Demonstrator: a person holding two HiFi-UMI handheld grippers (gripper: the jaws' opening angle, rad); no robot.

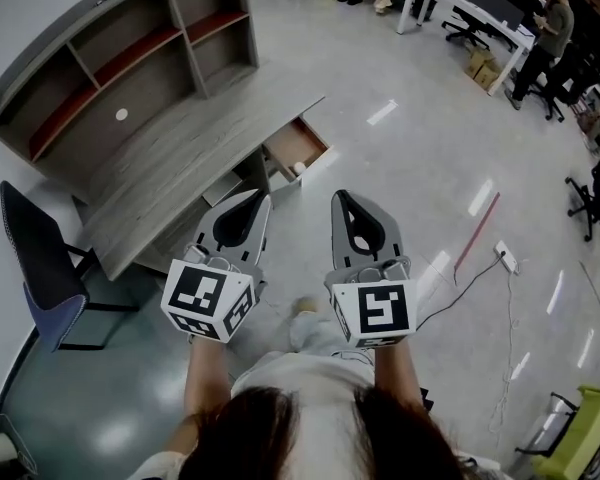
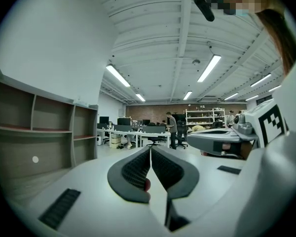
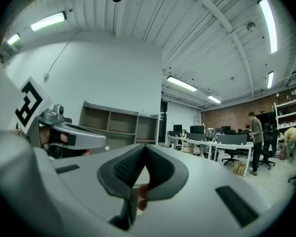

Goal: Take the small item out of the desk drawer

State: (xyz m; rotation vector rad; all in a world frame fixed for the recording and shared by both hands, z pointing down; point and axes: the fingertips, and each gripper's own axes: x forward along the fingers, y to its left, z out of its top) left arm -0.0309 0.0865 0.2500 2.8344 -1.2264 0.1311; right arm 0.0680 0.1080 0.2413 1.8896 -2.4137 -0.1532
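head view: the drawer [image 1: 285,146] stands pulled out of the worktop [image 1: 180,158], with a small white item [image 1: 300,168] at its near end. it lies ahead of both claws, between their lines, apart from either; neither looks clearly nearer.

left gripper view: left claw [image 2: 150,149] closed, empty; drawer not in view.

right gripper view: right claw [image 3: 144,149] closed, empty; drawer not in view.
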